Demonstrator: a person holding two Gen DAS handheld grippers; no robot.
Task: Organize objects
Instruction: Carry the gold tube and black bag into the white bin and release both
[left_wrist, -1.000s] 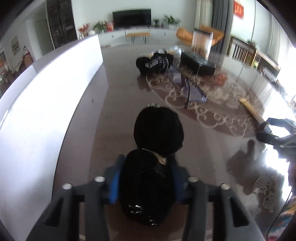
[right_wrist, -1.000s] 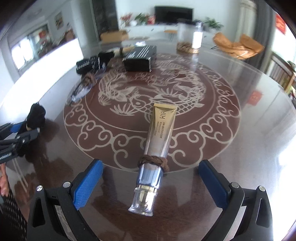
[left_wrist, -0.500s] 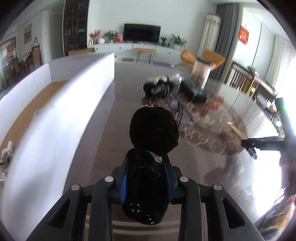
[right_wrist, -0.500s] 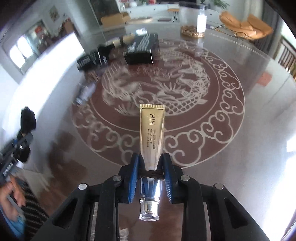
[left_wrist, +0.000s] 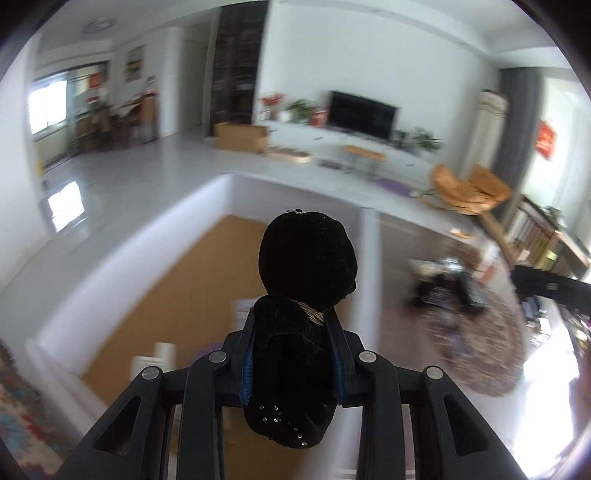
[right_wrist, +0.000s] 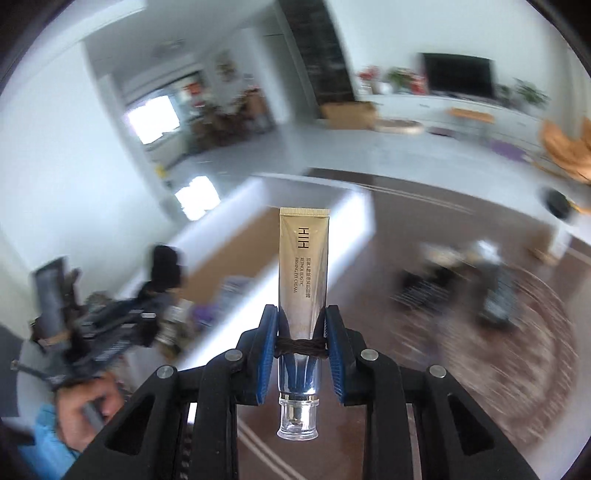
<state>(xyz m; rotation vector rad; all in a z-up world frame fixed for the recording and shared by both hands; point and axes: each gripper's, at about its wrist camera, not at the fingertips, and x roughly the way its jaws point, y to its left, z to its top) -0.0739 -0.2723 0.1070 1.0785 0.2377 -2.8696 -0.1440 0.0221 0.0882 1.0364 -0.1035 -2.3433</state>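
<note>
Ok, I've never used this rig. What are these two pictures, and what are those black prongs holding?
No robot arm here: a person carries a handheld gripper in each hand, with a fisheye camera looking along its jaws. In the left wrist view, the left gripper is shut on a black velvety pouch. In the right wrist view, the right gripper is shut on a gold cream tube with a brown hair tie around it. Both are held above a white box with a tan floor. Dark items lie blurred on the patterned brown table.

two wrist fisheyes, angled downward, both over the white box (left_wrist: 229, 206) and table (right_wrist: 461, 236)
</note>
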